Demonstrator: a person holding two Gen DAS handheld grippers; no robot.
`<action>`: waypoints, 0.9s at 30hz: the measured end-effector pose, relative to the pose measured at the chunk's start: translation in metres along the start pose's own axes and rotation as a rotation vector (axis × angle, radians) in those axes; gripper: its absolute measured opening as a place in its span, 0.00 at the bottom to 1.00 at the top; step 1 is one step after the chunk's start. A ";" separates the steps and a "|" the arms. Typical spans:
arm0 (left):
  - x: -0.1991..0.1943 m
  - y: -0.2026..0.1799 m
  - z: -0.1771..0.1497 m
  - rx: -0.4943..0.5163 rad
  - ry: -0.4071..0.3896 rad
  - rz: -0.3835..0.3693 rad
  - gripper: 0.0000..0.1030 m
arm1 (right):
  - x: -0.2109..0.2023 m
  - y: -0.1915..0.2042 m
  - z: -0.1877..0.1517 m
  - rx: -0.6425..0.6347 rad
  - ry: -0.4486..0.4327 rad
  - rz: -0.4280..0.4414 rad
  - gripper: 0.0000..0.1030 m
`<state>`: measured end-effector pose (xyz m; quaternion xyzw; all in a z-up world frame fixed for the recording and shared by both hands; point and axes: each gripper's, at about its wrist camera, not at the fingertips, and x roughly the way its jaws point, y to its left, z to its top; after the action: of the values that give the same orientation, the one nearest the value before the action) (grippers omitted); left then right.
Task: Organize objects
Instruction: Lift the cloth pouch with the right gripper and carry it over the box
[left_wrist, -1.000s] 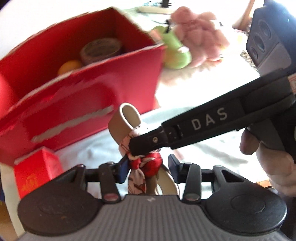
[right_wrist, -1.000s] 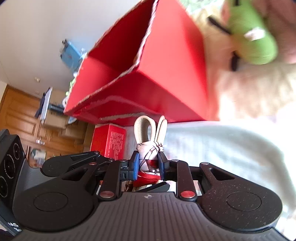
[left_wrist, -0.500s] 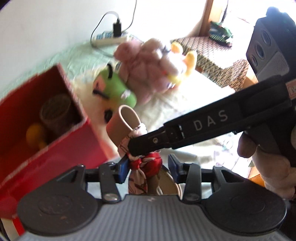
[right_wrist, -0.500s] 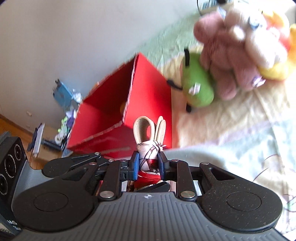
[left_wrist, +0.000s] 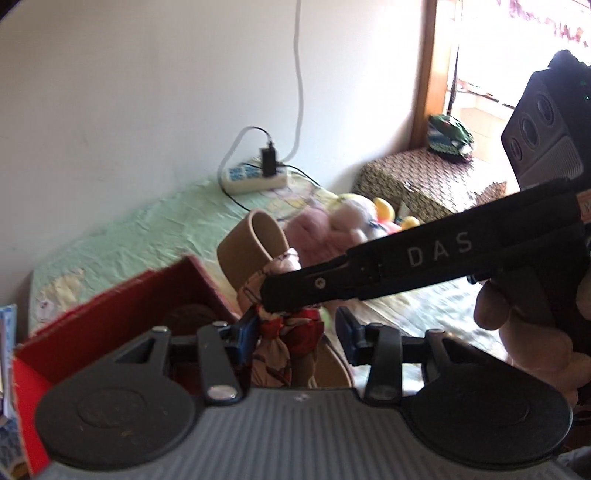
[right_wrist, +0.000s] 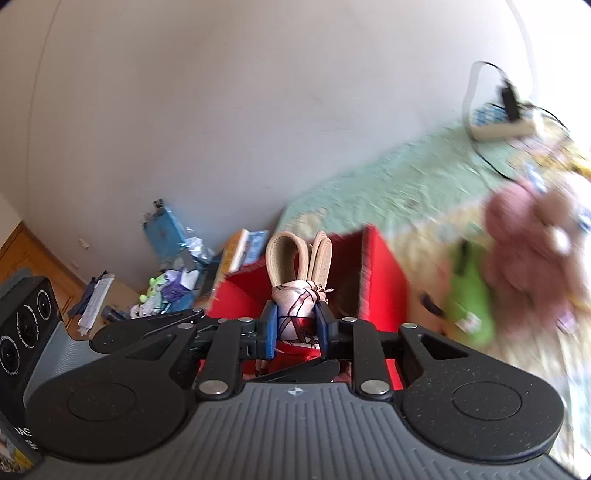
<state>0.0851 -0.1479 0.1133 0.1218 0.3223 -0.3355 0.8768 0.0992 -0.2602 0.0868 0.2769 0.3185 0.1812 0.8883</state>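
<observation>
Red box (left_wrist: 110, 306) has dropped low in the left wrist view since a second ago: bundle of tan loops tied in a scarf (left_wrist: 273, 295) now above its rim. Left gripper (left_wrist: 295, 328) released, only one pad touching. Right wrist view: right gripper (right_wrist: 295, 325) clenched on the bundle (right_wrist: 299, 295), box (right_wrist: 380, 280) behind it. Likely ready to drop in

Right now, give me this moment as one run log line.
right gripper: shut on belt bundle | left gripper: around bundle, right finger clear | bundle: above red box | plush toys: on bed
</observation>
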 end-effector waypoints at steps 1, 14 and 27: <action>-0.004 0.009 0.002 -0.003 -0.008 0.019 0.42 | 0.008 0.006 0.005 -0.012 0.001 0.012 0.23; -0.001 0.125 -0.015 -0.118 0.052 0.162 0.42 | 0.131 0.063 0.021 -0.115 0.141 0.072 0.23; 0.060 0.170 -0.069 -0.216 0.266 0.116 0.42 | 0.206 0.042 -0.011 -0.069 0.345 -0.025 0.23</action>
<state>0.1990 -0.0224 0.0215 0.0886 0.4618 -0.2289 0.8523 0.2364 -0.1203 0.0098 0.2072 0.4633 0.2257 0.8316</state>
